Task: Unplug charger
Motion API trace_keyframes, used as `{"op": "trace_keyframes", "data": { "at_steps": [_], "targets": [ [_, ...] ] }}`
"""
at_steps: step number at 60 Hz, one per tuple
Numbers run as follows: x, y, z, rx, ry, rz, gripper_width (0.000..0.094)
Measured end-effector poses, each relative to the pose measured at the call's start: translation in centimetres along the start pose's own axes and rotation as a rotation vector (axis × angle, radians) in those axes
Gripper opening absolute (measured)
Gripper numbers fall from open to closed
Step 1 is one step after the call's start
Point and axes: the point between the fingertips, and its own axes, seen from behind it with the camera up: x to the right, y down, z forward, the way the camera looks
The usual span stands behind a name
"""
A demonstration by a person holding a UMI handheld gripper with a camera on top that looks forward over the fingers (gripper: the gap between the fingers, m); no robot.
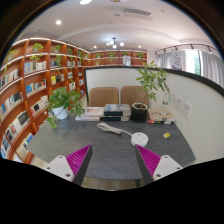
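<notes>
Library table [110, 150] edge just ahead of spread, empty gripper [114, 160]; charger [139, 139] beyond.

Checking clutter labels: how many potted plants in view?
2 on the table: one plant at its left end by the bookshelves, one plant at its far right. Others may be hidden. Tool open.

claw [112, 160] spread wide, holding nothing

A single wide-angle camera rides on the gripper [112, 160], looking forward along its two fingers and slightly down across a grey table [105, 150]. It sits back from the table's near edge, facing bookshelves [35, 80] beyond.
</notes>
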Motion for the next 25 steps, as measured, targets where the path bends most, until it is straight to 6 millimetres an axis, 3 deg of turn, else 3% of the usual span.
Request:
{"op": "trace_keyframes", "data": {
  "at_steps": [10,25],
  "targets": [
    [-0.2,1.9,-0.2,-0.028,0.003,-0.009,0.086],
    [0.2,2.8,0.0,-0.047,0.002,0.011,0.0862]
  ]
}}
